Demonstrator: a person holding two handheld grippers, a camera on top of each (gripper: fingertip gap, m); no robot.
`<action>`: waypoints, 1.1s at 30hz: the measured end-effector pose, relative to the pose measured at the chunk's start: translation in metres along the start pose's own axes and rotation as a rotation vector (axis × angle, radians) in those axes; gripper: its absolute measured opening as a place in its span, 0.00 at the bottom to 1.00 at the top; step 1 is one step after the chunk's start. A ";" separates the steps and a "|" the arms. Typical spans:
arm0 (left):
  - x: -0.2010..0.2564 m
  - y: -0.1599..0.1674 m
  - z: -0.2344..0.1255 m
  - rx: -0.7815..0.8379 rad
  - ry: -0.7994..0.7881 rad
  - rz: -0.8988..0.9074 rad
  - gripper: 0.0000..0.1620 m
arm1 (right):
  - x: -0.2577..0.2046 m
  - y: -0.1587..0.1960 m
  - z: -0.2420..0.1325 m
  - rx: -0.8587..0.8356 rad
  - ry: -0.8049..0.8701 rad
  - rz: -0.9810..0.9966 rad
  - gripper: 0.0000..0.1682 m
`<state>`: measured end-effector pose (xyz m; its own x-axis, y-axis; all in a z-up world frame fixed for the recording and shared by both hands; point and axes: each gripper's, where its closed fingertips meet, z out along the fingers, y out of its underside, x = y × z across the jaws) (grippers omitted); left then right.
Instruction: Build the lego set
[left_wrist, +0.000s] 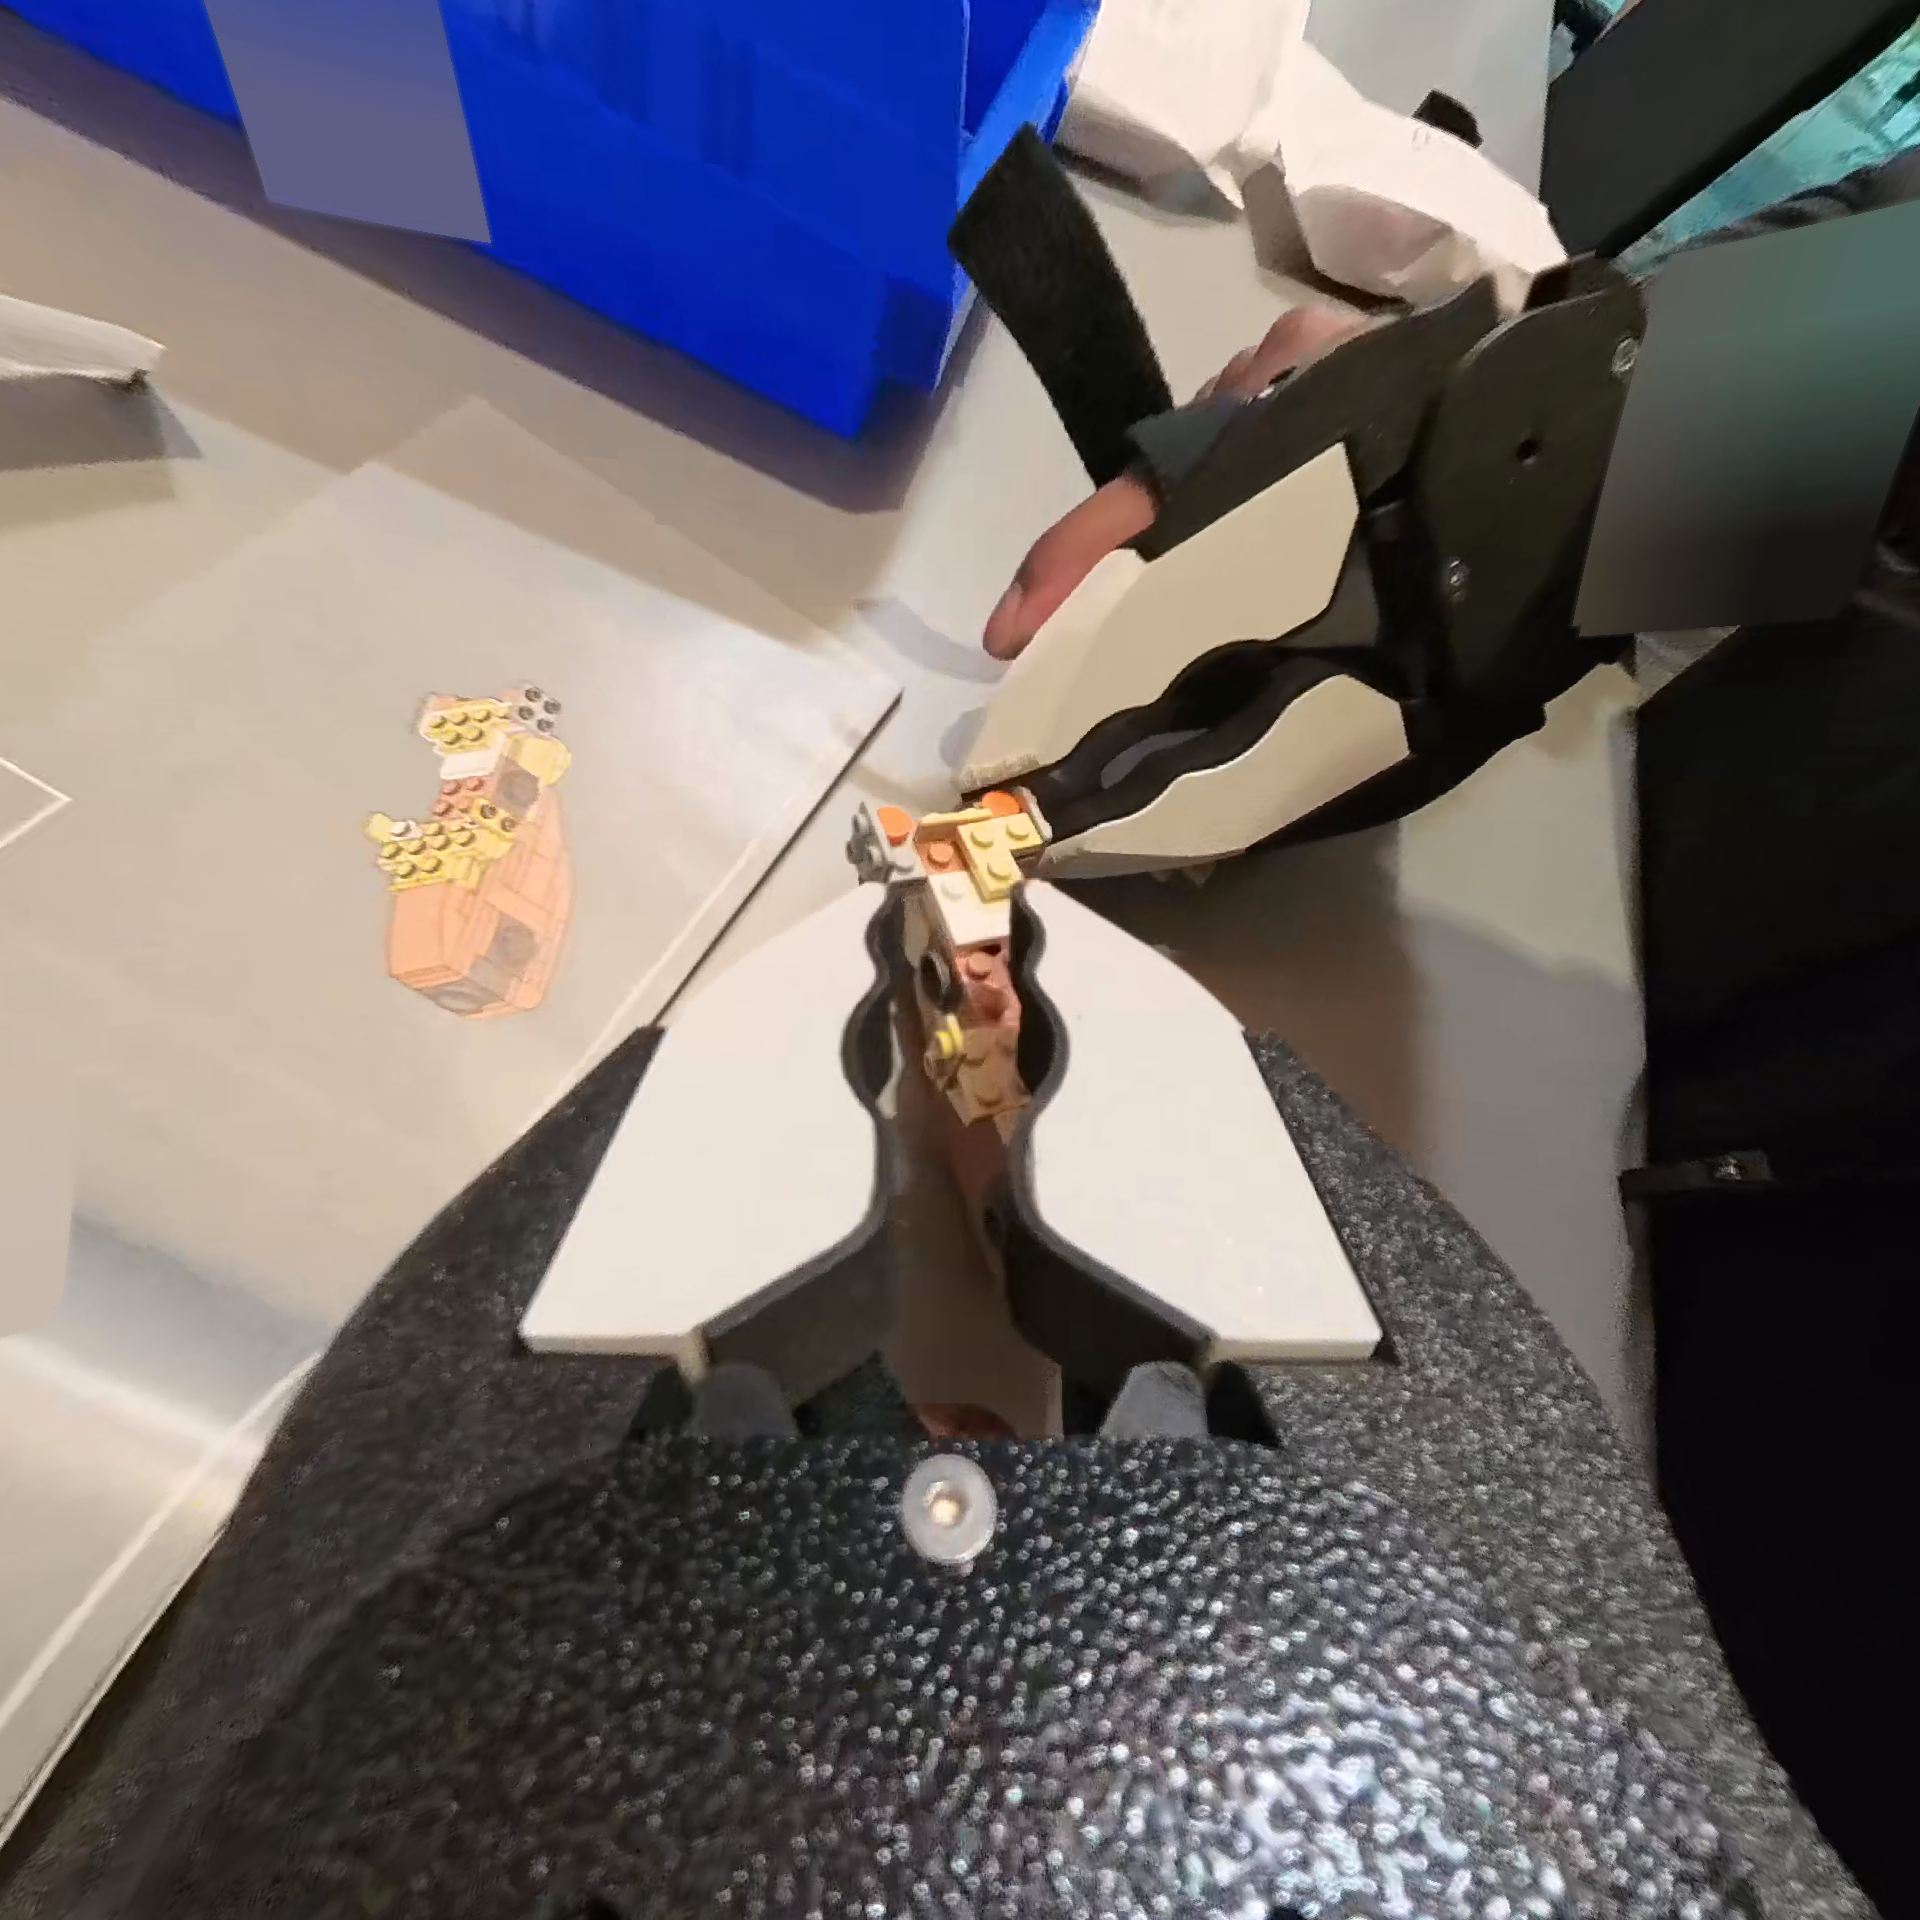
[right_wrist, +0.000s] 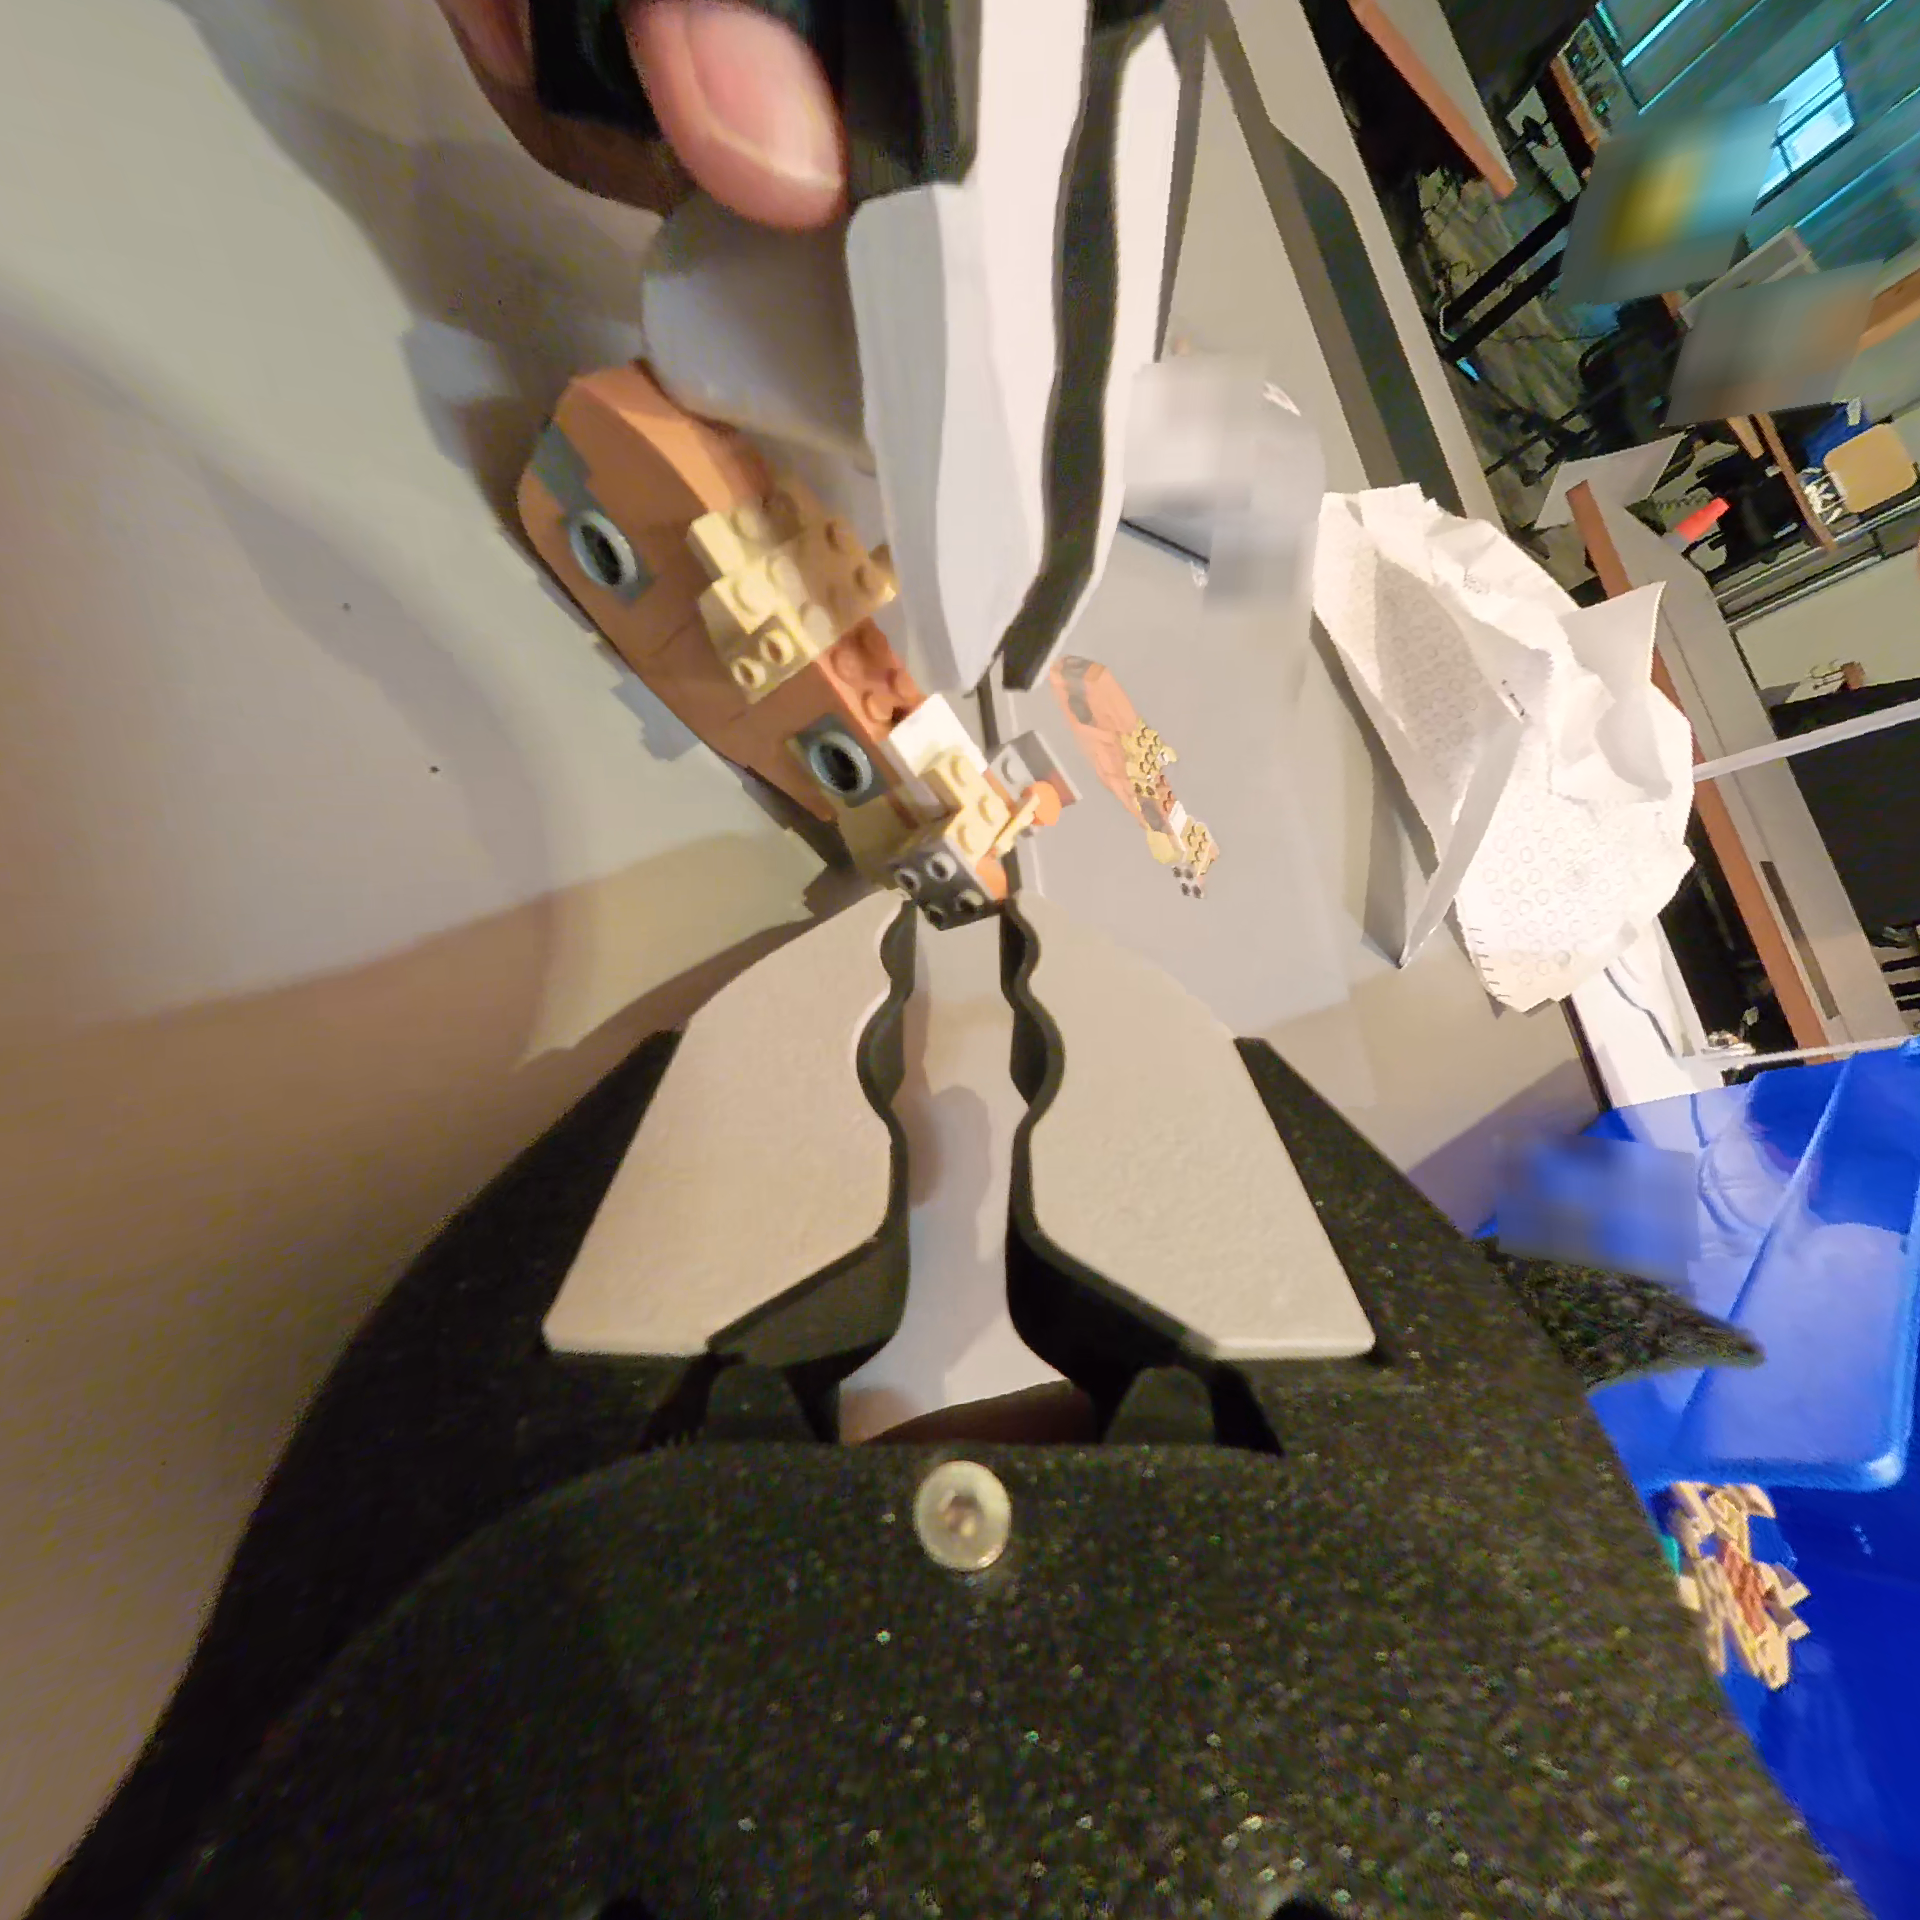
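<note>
The left gripper (left_wrist: 951, 997) is closed on the brown lego model (left_wrist: 971, 1023), which is clamped between the wavy inner edges of its two fingers at the centre of the left wrist view, the model's front end projecting past the fingertips. On that projecting end a cluster of tan plates (left_wrist: 992, 844), a white piece and small orange and grey parts is seen.

The right gripper (right_wrist: 956, 914) is met at that same end: in the right wrist view its fingertips, just below the centre of the frame, are set against a small grey studded piece (right_wrist: 943, 881) at the model's tip. Whether that piece is actually pinched or only touched cannot be told, since the gap between the fingers looks narrow but not fully shut.

The step in hand is judged to be the seating of a small part on the model's front. For this to be done well, the model should be held rigid by the left gripper while pressure is applied squarely along the studs, so that the small orange and grey parts beside it are not knocked loose. Alignment should be checked before force is added.

Farther out, an instruction sheet (left_wrist: 312, 623) with a printed picture of the model (left_wrist: 478, 852) is spread at the left of the left wrist view, a blue bin (left_wrist: 675, 208) stands at the upper left, and crumpled white paper (right_wrist: 1507, 707) lies at the right of the right wrist view.
</note>
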<state>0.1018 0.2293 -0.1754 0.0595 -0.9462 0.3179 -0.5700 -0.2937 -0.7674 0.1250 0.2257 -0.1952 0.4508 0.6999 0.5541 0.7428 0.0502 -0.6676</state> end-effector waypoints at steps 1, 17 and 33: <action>0.000 0.000 0.001 -0.001 0.000 -0.010 0.13 | 0.001 -0.001 0.000 0.002 0.003 -0.003 0.09; -0.007 0.002 0.002 0.004 0.001 -0.134 0.17 | 0.008 -0.007 0.003 0.011 0.059 -0.076 0.09; 0.000 -0.005 0.002 0.067 0.122 -0.240 0.16 | 0.011 -0.012 0.005 0.019 0.093 -0.121 0.09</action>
<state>0.1061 0.2307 -0.1725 0.0850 -0.8263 0.5567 -0.4955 -0.5199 -0.6959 0.1191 0.2361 -0.1836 0.4030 0.6185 0.6746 0.7854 0.1447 -0.6018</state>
